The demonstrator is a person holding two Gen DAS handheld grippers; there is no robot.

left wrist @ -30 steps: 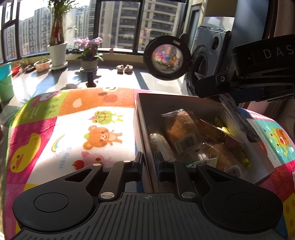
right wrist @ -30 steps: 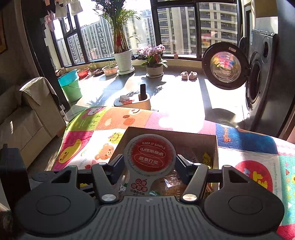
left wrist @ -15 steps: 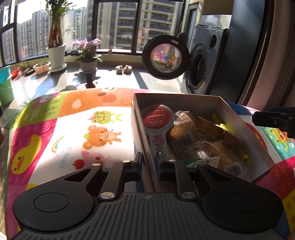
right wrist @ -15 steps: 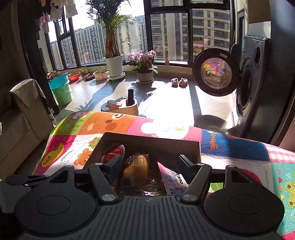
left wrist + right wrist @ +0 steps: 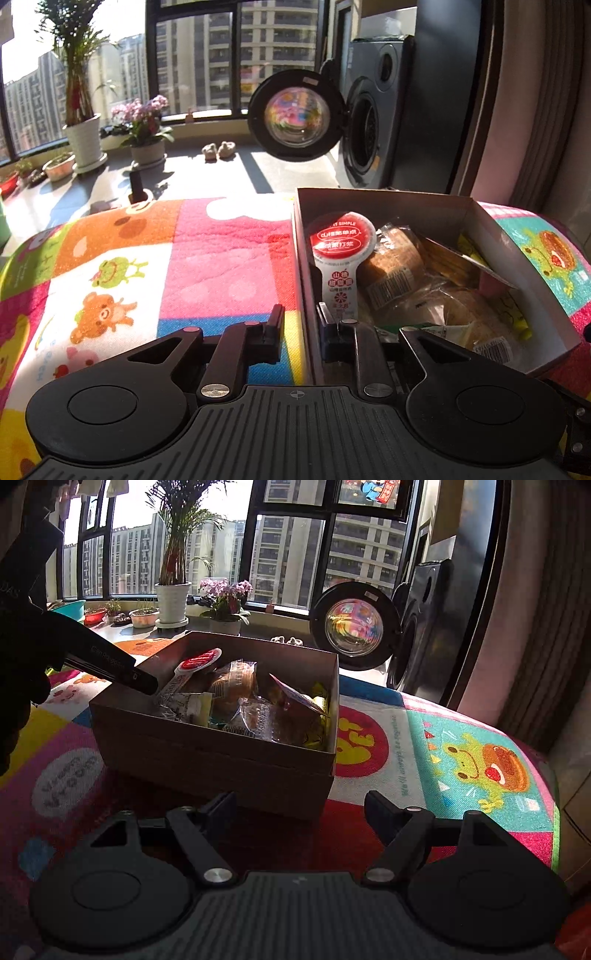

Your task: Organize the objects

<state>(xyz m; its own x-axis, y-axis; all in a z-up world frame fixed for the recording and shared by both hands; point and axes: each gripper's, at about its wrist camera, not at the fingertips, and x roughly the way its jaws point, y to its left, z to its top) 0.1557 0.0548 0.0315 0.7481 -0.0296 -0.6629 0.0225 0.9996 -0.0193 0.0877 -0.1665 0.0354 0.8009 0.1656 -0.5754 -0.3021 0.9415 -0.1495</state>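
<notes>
A brown cardboard box [image 5: 388, 208] [image 5: 207, 749] sits on a cartoon play mat [image 5: 221, 266]. In it, a paddle-shaped packet with a round red top [image 5: 343, 240] [image 5: 197, 661] leans on the left wall beside wrapped breads [image 5: 397, 266] and other snack packs. My left gripper [image 5: 300, 325] straddles the box's left wall; its jaws are opening, with gaps showing on both sides of the wall. One of its fingers [image 5: 110, 664] shows in the right wrist view. My right gripper [image 5: 301, 808] hangs low before the box's near wall, jaws opening, nothing between them.
The mat [image 5: 443, 760] spreads to the left and right of the box. Beyond the mat's far edge are a sunlit floor, potted plants [image 5: 86, 144], and a washing machine with its round door [image 5: 297, 116] swung open. A curtain [image 5: 535, 627] hangs at the right.
My right gripper let the red-topped packet go into the box, then drew back and down to the near side. The box slid right across the mat with my left gripper, whose jaws then parted.
</notes>
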